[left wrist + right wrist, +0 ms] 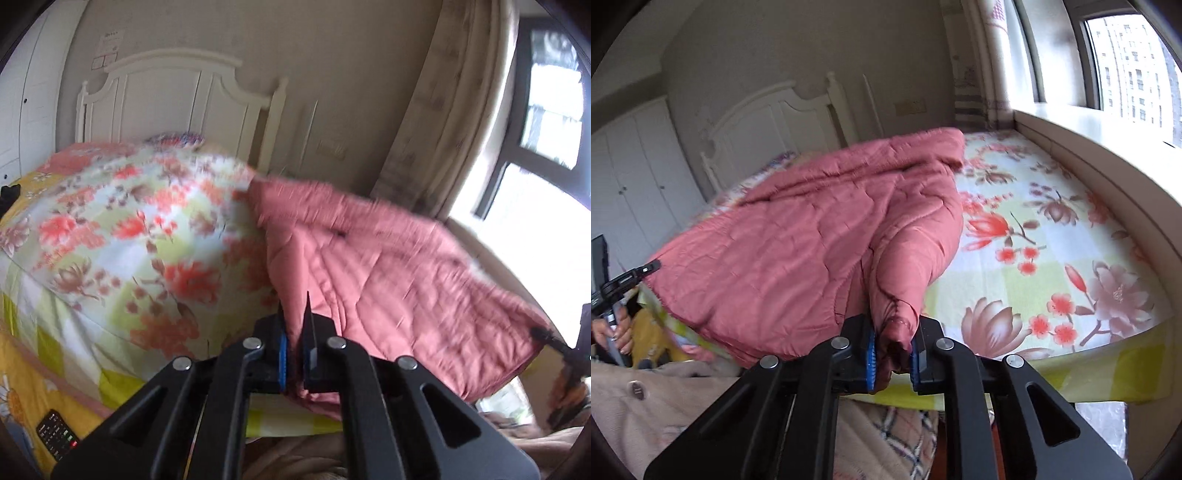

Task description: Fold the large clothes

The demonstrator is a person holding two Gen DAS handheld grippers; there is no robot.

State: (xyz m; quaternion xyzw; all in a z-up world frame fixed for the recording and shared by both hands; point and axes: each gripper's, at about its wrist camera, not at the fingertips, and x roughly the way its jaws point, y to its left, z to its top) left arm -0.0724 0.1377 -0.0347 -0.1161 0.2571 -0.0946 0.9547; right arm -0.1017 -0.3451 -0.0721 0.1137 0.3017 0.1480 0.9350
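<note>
A bed with a floral sheet (1052, 229) fills the room, its white headboard (177, 99) against a beige wall (295, 48). White wardrobe doors (631, 177) stand beside it. Daylight enters a dark-framed window (546, 110) behind a pale curtain (443, 110).

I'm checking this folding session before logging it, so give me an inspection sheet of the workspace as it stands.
Surface: bed with a floral sheet, its bare part on the window side.
Job's things: pink quilted jacket, lifted off the sheet along its near edge, the far part resting on the bed.
Clutter: remote control on the yellow cover at the bed's near corner.
Grippers: left gripper shut on the jacket's edge; right gripper shut on a bunched sleeve end.
Cables: nothing seen.
Surroundings: white headboard, wardrobe doors, curtain, window.
</note>
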